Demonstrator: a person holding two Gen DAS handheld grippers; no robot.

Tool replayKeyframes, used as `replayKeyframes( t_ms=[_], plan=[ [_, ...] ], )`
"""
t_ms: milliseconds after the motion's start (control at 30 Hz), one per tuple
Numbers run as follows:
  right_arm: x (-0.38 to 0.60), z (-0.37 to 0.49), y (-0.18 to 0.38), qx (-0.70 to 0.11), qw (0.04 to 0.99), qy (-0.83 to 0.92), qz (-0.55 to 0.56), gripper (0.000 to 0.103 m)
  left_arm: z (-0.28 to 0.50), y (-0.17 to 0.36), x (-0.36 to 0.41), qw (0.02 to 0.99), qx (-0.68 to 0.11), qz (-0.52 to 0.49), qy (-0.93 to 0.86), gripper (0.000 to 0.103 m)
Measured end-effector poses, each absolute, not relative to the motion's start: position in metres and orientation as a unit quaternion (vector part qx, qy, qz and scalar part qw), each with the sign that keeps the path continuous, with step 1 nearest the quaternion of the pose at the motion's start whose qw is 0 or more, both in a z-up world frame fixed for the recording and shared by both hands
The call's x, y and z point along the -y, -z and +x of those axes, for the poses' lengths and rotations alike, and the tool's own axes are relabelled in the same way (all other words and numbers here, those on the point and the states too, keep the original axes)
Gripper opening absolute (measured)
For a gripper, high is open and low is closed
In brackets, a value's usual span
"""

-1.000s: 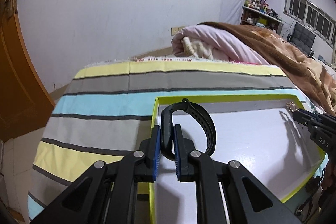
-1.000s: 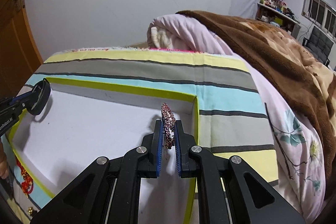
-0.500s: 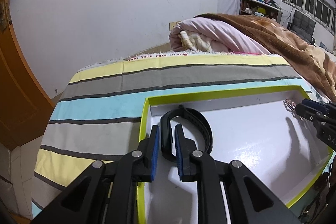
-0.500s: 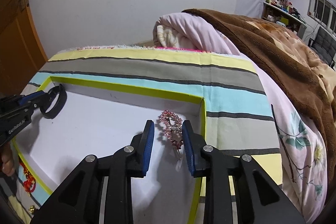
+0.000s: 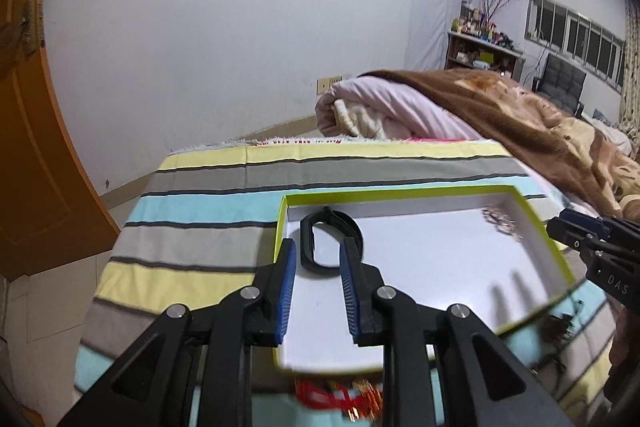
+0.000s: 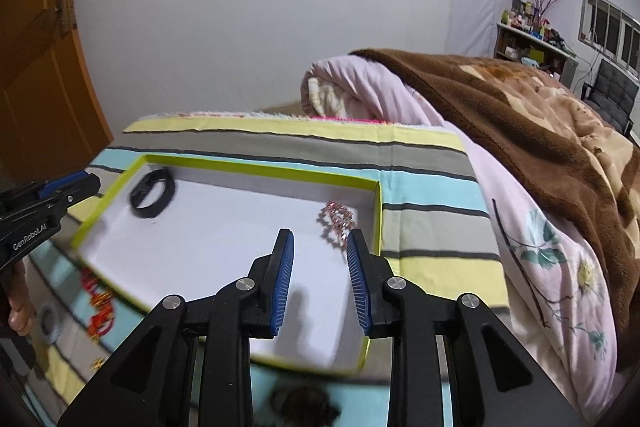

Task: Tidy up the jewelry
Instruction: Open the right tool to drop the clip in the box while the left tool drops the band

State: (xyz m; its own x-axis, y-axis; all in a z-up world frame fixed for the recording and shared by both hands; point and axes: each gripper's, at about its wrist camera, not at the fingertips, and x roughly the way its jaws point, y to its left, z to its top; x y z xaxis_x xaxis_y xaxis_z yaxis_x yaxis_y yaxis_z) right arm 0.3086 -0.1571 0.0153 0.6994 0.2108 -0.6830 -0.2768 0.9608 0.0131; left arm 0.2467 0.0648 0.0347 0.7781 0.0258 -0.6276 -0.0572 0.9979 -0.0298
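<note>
Both claws hang over the shallow white tray [image 5: 420,267] with the lime-green rim, and neither has anything in it. The left gripper [image 5: 318,283] has its blue pads apart and the jaws are opening right now; the black band [image 5: 332,241] lies flat on the tray floor just ahead of those tips, in the far corner on that claw's side, touching neither pad. Over on the other side, the right gripper [image 6: 320,277] stands wide apart too, nothing between its pads. The pink sparkly hair clip [image 6: 337,223] rests on the tray just beyond its right-hand fingertip, tucked close to the far corner wall.

Why so? It looks like each piece gets its own corner, well apart from the other, so nothing tangles and the middle of the tray stays free for more. The claws point down at a slant, each with its piece lying clear ahead of it.

Counting now: one tray, two pieces in it, one band and one clip. Still outside on the striped bedsheet [image 6: 432,227], nearer than the claws: a red-and-gold ornament [image 6: 98,307] by the tray's near edge, a small grey ring [image 6: 50,325] beside it, and a dark blurry lump [image 6: 300,403] under the right claw that I can't make out. So at least three left, I'd judge.
</note>
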Motion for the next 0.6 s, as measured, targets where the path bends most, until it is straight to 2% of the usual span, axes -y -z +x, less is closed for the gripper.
replayKeyframes(
  t_ms=[133,267,600],
  plan=[
    [0.159,0.273,-0.032,-0.343,0.927,-0.143,-0.045,0.028,0.213,-0.046,-0.06,0.948,-0.316,-0.028,-0.018,0.024],
    [0.159,0.239,-0.043,-0.325,0.933,-0.147,-0.05,0.028,0.177,-0.053,-0.055,0.953,-0.3,-0.028,-0.018,0.031],
    [0.169,0.152,-0.056,-0.293,0.941,-0.165,-0.039,0.028,0.103,-0.062,-0.048,0.96,-0.274,-0.045,-0.024,0.035]
  ],
)
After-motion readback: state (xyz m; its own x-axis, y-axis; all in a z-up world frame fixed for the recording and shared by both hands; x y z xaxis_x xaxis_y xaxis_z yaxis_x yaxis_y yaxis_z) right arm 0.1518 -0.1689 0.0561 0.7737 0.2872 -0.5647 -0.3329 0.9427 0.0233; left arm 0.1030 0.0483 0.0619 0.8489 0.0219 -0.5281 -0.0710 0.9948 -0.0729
